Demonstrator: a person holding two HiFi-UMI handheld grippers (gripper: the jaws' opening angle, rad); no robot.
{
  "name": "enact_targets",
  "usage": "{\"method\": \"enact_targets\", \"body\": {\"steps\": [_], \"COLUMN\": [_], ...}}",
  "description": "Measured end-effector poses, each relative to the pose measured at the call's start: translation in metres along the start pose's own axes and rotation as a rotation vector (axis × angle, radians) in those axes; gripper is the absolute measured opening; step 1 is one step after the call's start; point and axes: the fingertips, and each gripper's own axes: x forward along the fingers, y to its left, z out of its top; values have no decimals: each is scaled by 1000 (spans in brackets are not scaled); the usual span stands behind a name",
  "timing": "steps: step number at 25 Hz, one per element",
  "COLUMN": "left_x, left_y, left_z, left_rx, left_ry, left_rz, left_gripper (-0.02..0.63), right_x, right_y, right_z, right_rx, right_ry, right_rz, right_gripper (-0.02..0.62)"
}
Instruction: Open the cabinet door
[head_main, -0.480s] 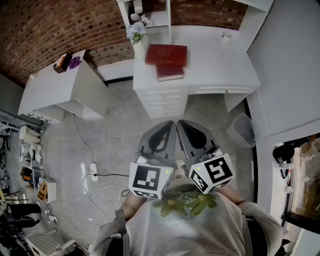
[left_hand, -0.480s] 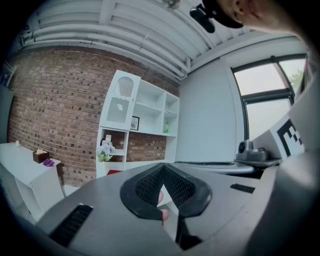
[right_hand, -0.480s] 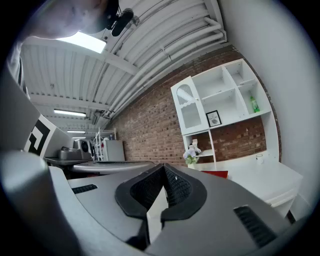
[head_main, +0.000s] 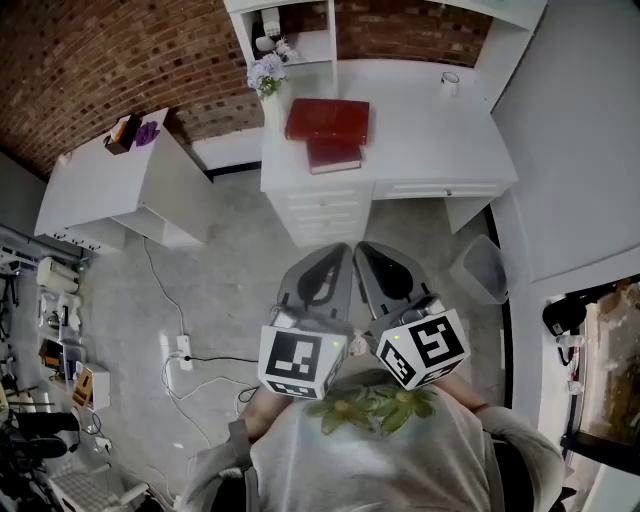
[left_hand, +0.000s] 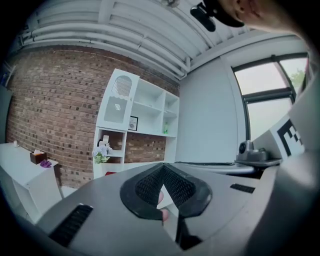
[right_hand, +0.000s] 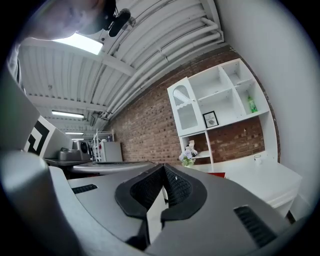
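The white cabinet door with an arched window closes the upper left bay of the shelf unit above the desk; the right gripper view also shows the door, closed. Both grippers are held side by side close to the person's chest, far from the shelf and pointing roughly level toward it. My left gripper is shut with nothing in it, its tips meeting. My right gripper is shut and empty too. The head view shows the shelf unit only from above.
Two red books, a flower vase and a mug stand on the white desk, which has drawers. A waste bin is at the right, a white side table at the left, cables on the floor.
The desk has shifted slightly up and left in the head view. Both grippers stay in the same place, still shut.
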Motion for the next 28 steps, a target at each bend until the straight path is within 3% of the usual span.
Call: {"method": "enact_targets", "body": {"steps": [5, 11, 28], "left_x": [15, 37, 126], "left_y": [-6, 1, 78], "left_z": [-8, -8, 1], "left_rx": [14, 14, -18], "left_ry": [-1, -1, 13], "left_rz": [15, 27, -3], "left_gripper": [9, 9, 9], "right_x": [0, 13, 114], "right_y": [-17, -31, -80], "right_z": [-3, -5, 2], "right_rx": [-22, -121, -116], "right_ry": [-8, 30, 74], "right_rz": [-3, -34, -93], "right_gripper": [21, 22, 21]}}
